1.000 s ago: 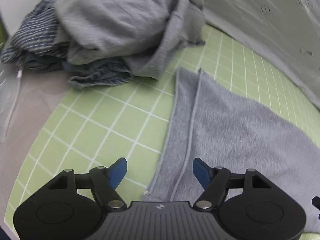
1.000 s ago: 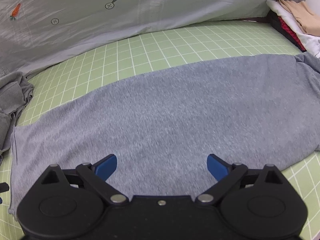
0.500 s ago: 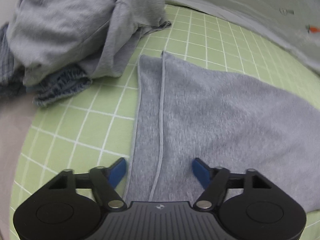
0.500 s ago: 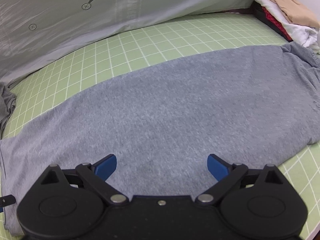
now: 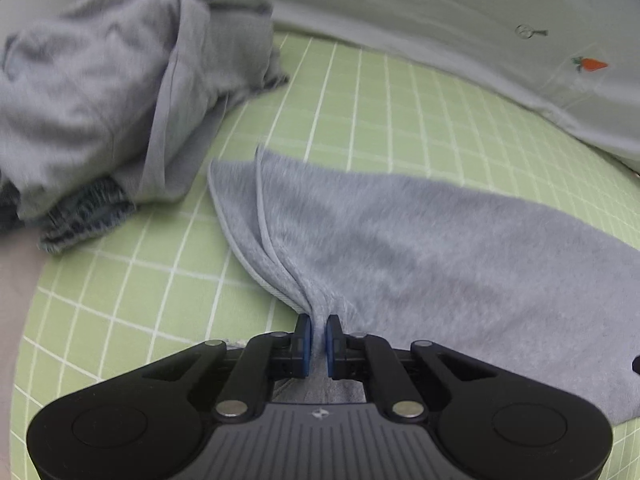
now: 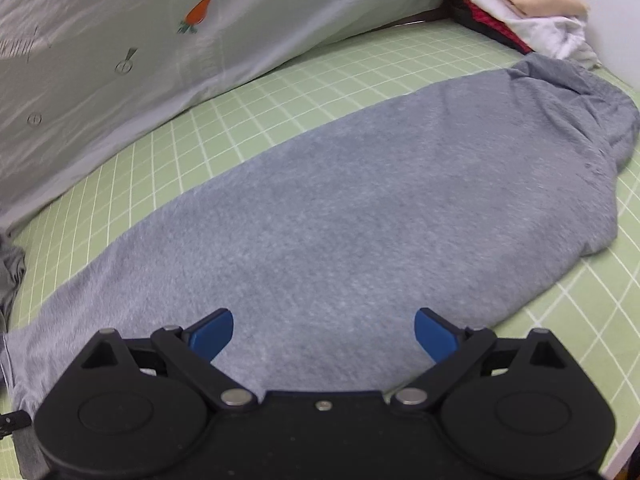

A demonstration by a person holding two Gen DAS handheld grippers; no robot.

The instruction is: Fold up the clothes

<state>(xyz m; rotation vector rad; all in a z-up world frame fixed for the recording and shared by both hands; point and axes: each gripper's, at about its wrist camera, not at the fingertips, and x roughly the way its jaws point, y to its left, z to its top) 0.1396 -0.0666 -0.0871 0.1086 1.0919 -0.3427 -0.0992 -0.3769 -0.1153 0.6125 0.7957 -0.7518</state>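
A grey fleece garment [image 6: 360, 208] lies spread flat across the green grid mat [image 6: 400, 68]. In the left wrist view its hemmed end [image 5: 256, 216] is bunched into a ridge that runs into my left gripper [image 5: 318, 338], which is shut on the cloth. The rest of the grey garment [image 5: 440, 248] stretches away to the right. My right gripper [image 6: 324, 330] hovers open over the garment's near edge, its blue pads [image 6: 212, 330] wide apart with nothing between them.
A heap of unfolded grey and striped clothes [image 5: 100, 100] sits at the mat's left end. A pale sheet with carrot prints [image 6: 120, 52] runs along the far side. Folded clothes are stacked [image 6: 516, 8] at the far right corner.
My left gripper moved right onto the garment's hem and closed on it, lifting a ridge of cloth. The right gripper stayed open and shifted slightly right along the garment.
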